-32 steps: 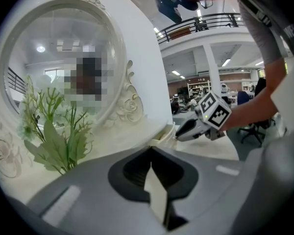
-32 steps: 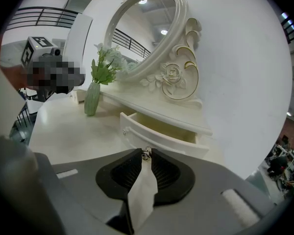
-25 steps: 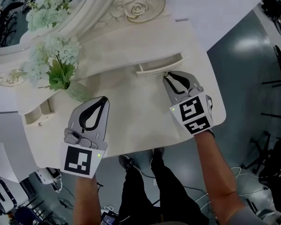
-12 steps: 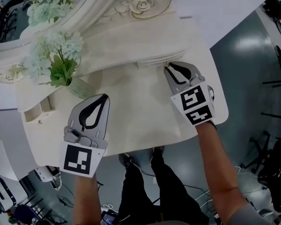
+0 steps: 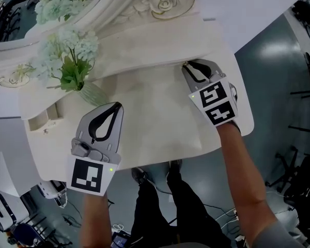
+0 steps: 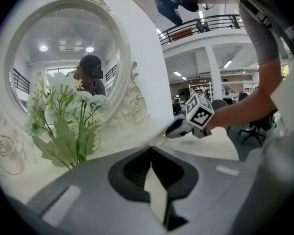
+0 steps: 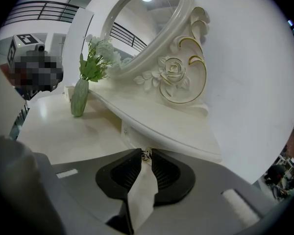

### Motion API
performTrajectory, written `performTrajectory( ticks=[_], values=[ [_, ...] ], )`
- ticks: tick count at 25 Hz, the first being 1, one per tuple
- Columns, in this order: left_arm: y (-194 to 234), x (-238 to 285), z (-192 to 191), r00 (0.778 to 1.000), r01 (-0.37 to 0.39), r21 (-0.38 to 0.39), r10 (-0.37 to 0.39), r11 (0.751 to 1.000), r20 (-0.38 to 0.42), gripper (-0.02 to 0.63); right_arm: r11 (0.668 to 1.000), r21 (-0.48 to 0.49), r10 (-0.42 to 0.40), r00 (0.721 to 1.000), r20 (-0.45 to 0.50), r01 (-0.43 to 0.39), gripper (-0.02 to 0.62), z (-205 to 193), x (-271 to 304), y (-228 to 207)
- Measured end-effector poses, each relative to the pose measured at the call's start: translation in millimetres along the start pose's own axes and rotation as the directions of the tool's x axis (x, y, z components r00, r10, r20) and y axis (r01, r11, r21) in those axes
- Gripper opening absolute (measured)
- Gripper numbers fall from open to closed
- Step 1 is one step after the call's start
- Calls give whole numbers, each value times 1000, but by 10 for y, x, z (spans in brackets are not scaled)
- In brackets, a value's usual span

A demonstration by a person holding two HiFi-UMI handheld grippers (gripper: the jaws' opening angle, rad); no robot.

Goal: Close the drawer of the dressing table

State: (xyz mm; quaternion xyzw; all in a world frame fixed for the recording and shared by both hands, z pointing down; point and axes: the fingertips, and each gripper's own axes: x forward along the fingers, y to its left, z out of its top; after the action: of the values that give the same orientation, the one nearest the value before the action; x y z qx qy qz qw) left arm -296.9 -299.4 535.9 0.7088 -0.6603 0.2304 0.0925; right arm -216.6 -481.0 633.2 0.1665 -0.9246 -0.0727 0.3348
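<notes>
While the left gripper (image 5: pixel 115 107) hangs over the near part of the cream tabletop (image 5: pixel 160 123), its jaws pressed together on nothing, the one hazard on that side is a careless sweep toward the green glass vase (image 5: pixel 93 93) just beyond its tips. A knock there would likely tip the vase and its pale flowers (image 5: pixel 67 48).

Farther in, the right gripper (image 5: pixel 186 65) has its jaws nearly shut, pinching the knob (image 7: pixel 146 154) of the drawer (image 7: pixel 131 135). The drawer sits under the overhanging shelf (image 7: pixel 176 136) at the back right of the dressing table, and from the head view it looks pushed fully home, or very nearly so.

The main risks lie here, as I judge them:
- Pushing on with the drawer already seated would drive force through a tiny knob and could bend it or shove the whole table back.
- Withdrawing before the jaws part would drag the drawer open again.
- Lifting the tips on release could scrape them against the shelf edge directly above.

At the table's far left end a small compartment (image 5: pixel 43 123) stands open; whether it counts as part of the job I cannot tell. Behind everything, the ornate mirror (image 7: pixel 137 28) is well clear.
</notes>
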Motion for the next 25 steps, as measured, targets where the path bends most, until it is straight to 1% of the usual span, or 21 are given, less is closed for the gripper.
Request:
performTrajectory(
  ticks=[7,11,19,25],
  values=[
    [-14,-50,18,999,0,8,0,1000,-38,3,1000,2,11,1000,-15,-11,71,-24,-10,-18],
    [-9,-60,139,1000,5,29,-5,1000,2,3,1000,7,-12,1000,-22,12,69,7,-21,-80],
    [-40,-338,422,998,17,77,-22,997,56,3,999,24,-27,998,-60,29,54,27,-296,24],
    [-17,-605,691,996,19,105,-28,994,87,3,998,45,-51,998,-26,52,4,334,-718,85]
  ],
)
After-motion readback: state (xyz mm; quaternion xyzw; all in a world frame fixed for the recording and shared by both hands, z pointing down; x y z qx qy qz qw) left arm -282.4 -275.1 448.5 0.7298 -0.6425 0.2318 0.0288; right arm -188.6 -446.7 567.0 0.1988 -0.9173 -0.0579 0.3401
